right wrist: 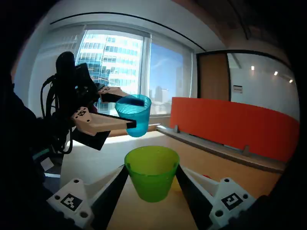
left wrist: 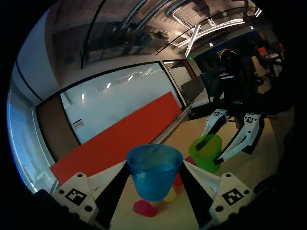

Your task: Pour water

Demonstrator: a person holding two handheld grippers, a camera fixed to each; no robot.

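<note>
Left gripper view: the left gripper (left wrist: 154, 168) is clamped on a blue cup (left wrist: 154, 184) at 6 o'clock, upright above a pale wooden table (left wrist: 245, 172). At 4 o'clock the right gripper (left wrist: 213, 147) grips a green cup (left wrist: 205, 154). Square black-and-white markers (left wrist: 75, 196) sit on the fingers (left wrist: 209, 183). A small sign (left wrist: 78, 124) on the frosted glass wall (left wrist: 126, 96) at 9 o'clock is too small to read; an orange panel (left wrist: 122, 138) runs below it.
</note>
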